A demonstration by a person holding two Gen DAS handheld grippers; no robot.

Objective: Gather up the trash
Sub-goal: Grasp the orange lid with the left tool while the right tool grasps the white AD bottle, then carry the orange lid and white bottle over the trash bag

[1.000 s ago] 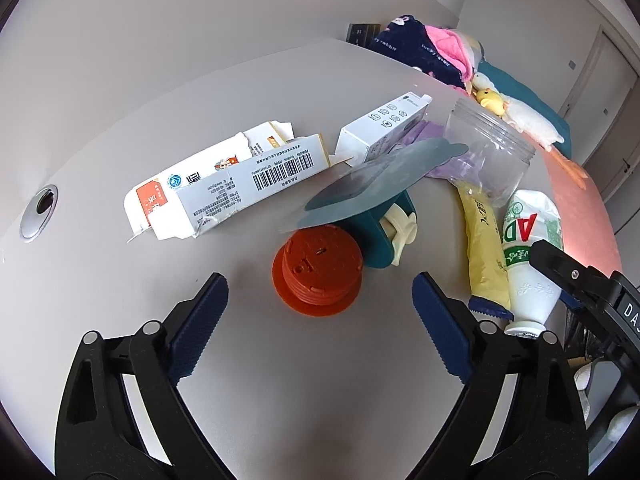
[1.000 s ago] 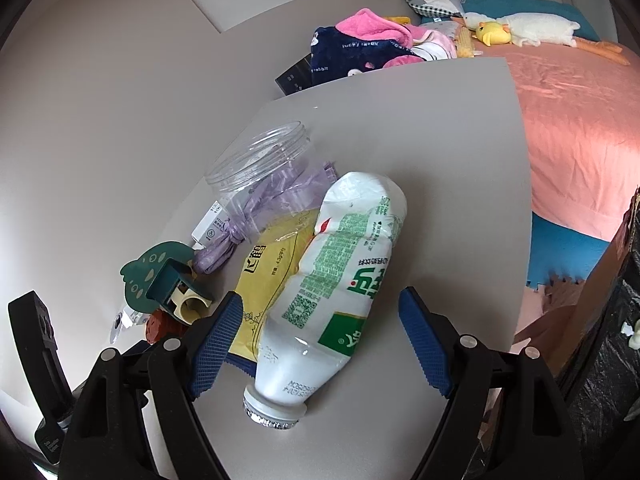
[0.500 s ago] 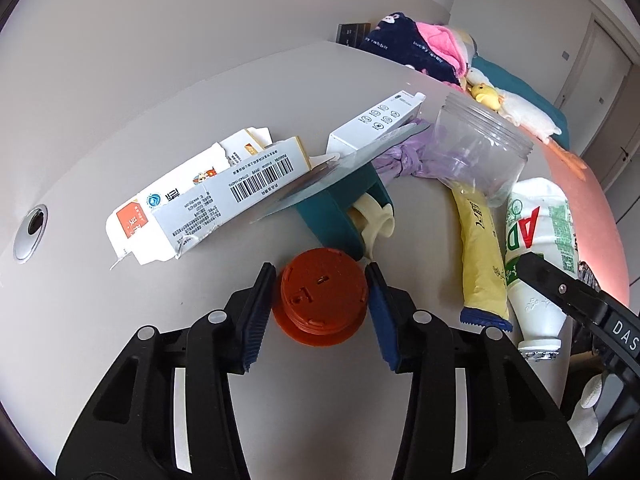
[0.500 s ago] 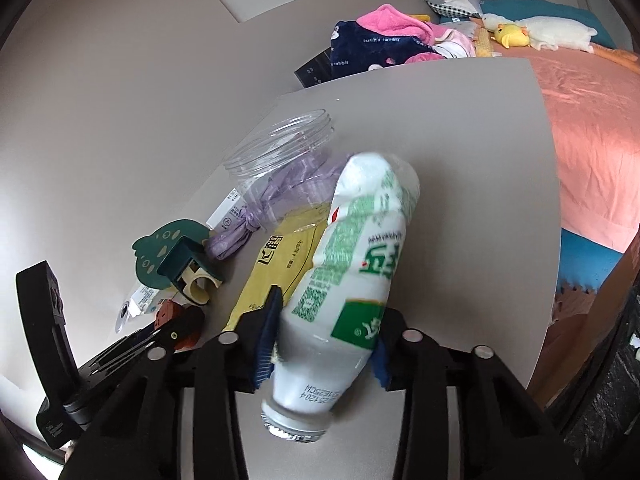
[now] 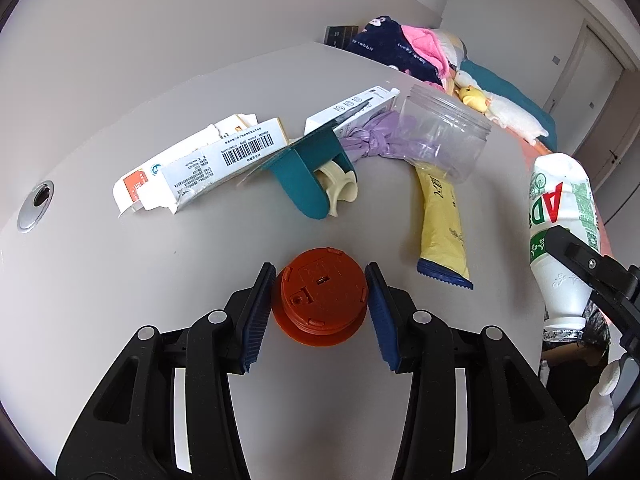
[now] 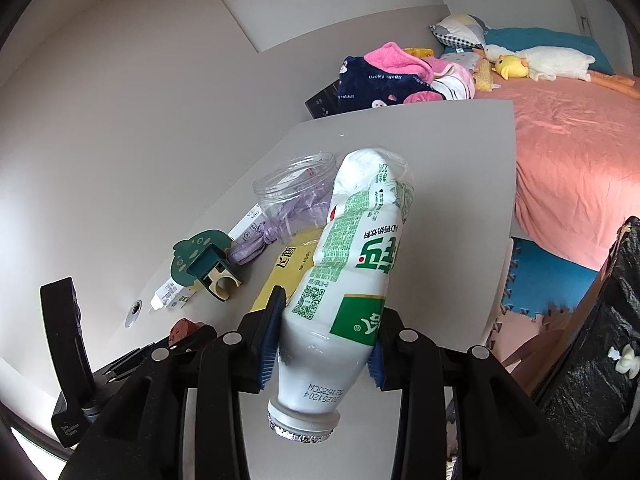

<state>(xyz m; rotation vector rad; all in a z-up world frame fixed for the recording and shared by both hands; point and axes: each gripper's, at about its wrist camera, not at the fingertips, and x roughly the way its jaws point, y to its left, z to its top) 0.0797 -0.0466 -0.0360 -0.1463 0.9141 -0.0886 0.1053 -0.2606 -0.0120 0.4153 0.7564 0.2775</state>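
Left wrist view, left hand-held gripper (image 5: 319, 312) grasping orange lid (image 5: 320, 300), right hand-held gripper (image 6: 326, 340) grasping white bottle (image 6: 352, 280), mouth cropped.

On the table (image 5: 120, 300), the round lid (image 5: 322, 300) lies nearest; behind it the holder (image 5: 304, 184) — flattened carton (image 5: 200, 168) to its left, jar (image 5: 444, 140) and pouch (image 5: 440, 220) to its right; bottle (image 6: 352, 280) rightmost.

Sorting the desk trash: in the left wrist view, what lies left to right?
Round metal desk grommet → torn white cardboard box → orange round plastic lid → yellow flat pouch → white milk bottle.
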